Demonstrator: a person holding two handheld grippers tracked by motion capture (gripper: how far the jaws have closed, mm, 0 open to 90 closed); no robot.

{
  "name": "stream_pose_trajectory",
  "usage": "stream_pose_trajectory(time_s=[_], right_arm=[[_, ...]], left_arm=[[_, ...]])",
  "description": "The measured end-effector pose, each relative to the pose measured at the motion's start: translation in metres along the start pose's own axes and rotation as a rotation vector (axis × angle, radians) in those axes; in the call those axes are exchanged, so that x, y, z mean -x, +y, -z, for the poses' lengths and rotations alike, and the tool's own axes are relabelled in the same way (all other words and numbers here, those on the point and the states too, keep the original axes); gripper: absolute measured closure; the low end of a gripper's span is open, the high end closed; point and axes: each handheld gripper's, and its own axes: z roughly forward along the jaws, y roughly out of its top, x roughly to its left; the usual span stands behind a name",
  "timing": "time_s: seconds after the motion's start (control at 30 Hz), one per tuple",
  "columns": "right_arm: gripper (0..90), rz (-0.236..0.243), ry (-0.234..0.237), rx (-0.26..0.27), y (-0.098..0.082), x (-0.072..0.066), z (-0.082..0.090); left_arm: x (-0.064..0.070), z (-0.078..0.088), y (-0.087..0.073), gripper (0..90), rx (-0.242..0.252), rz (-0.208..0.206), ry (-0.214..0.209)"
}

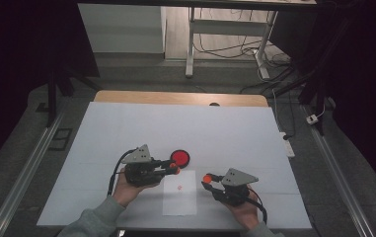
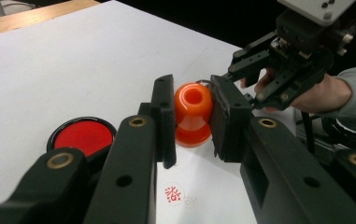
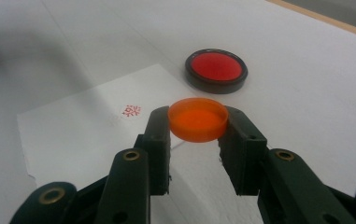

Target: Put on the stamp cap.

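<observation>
Two grippers: both engaged, one part of an orange stamp in each.
Left gripper (image 1: 174, 169): at 9 o'clock of the paper, jaws clamped on the stamp body (image 2: 193, 114); hollow end of the body facing the gripper's camera.
Right gripper (image 1: 206, 179): at 3 o'clock of the paper, jaws clamped on the orange cap (image 3: 197, 119); open side up, raised off the table.
Paper sheet (image 1: 179, 200): flat on the white table (image 1: 126, 128), between the two grippers.
Red seal mark (image 1: 179, 187): printed near the sheet's middle; stamping judged done.
Ink pad (image 1: 180, 158): round black case with red face, at 12 o'clock of the paper, just beyond the left gripper's tips; uncovered, no lid visible.
Done, judged: cap pulled off, stamp inked, one impression laid on the sheet.
Left, judged: cap and body well apart, to be brought together and pressed shut; stamp then to be set down.
Risk, judged: cap thin and shallow, easily tilted between the jaws during mating.
</observation>
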Motion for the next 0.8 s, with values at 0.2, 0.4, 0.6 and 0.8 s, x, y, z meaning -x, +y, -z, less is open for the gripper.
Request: stream_pose_trajectory(time_s=[0.2, 0.4, 0.6, 0.8], right_arm=[[64.0, 0.009, 0.020, 0.004, 0.003, -0.006, -0.008], [64.0, 0.032, 0.034, -0.006, 0.007, -0.012, -0.014], [64.0, 0.039, 0.043, -0.003, 0.009, -0.014, -0.019], [64.0, 0.042, 0.056, 0.000, 0.012, -0.018, -0.023]], left_arm=[[-0.001, 0.000, -0.001, 72.0, -0.009, -0.006, 0.010], [0.000, 0.001, -0.001, 72.0, -0.011, -0.009, 0.015], [0.000, 0.000, -0.001, 72.0, -0.019, -0.009, 0.011], [0.000, -0.001, -0.002, 72.0, -0.021, -0.007, 0.011]])
